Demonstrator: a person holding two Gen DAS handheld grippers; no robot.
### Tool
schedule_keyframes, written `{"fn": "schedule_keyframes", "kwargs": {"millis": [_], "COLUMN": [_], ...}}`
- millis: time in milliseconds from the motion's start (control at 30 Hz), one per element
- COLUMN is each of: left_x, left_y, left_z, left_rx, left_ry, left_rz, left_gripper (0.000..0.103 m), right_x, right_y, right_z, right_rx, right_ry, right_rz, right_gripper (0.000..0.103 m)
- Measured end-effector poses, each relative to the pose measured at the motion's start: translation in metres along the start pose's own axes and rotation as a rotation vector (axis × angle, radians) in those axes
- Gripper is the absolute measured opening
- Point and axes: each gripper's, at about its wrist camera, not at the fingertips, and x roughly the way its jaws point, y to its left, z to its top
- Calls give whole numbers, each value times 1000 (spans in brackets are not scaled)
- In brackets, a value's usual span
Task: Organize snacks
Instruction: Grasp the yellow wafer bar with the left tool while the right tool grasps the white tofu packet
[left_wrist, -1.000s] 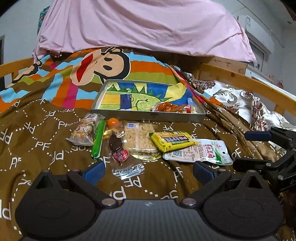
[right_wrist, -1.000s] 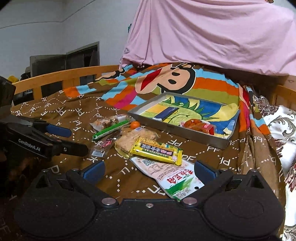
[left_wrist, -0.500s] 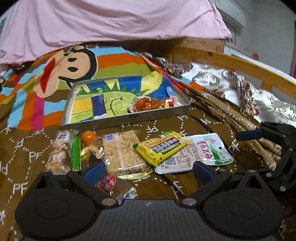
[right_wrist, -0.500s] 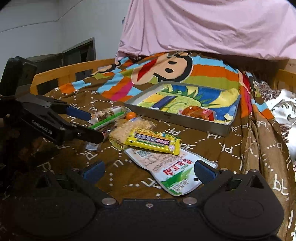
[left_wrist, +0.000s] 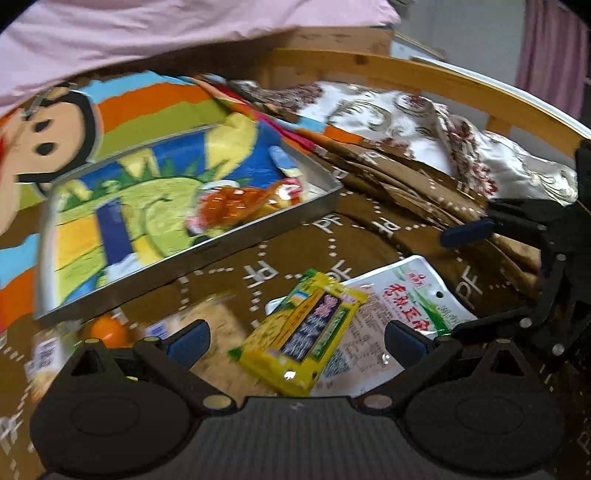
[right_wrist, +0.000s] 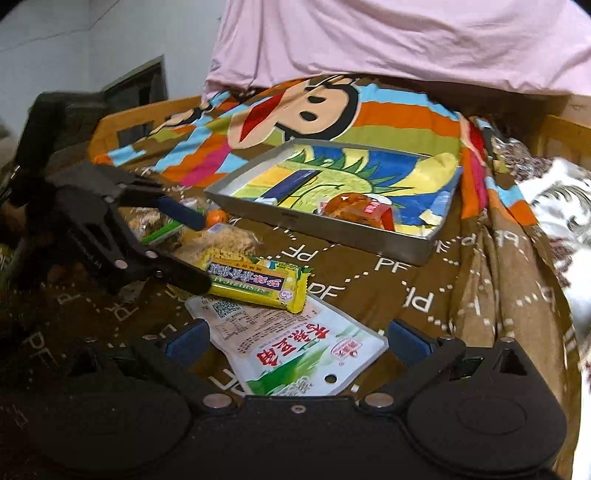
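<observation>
Snacks are lying loose on the bed before the metal tray. Left claw, released, is framing the yellow packet; next, clenching on it. Right claw is hovering released.

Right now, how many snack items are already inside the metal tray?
3 that I can make out in the tray: a dark blue packet at its left, an orange-red packet near the front, a small light blue item at the right. Others may be hidden.

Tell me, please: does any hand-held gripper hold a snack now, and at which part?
Nothing is held. The left hand-held gripper is open above the yellow snack bar; the right hand-held gripper is open over the white pouch.
</observation>
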Motion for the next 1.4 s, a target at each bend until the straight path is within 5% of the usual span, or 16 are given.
{"fn": "schedule_keyframes", "kwargs": {"millis": [467, 700, 1033, 1400], "left_x": [40, 51, 54, 32], "left_y": [12, 7, 18, 24], "left_z": [15, 15, 22, 9], "left_rx": [194, 240, 164, -81], "left_ry": [109, 173, 190, 78], "left_rz": [-187, -214, -169, -105], "left_gripper": [102, 85, 56, 55], "right_x": [54, 70, 91, 73], "right_y": [-2, 0, 7, 5], "right_z": [16, 24, 28, 21], "right_rx": [-261, -342, -420, -341], "right_ry": [171, 220, 285, 245], "right_rz": [188, 266, 298, 227], "right_gripper": [102, 102, 102, 91]}}
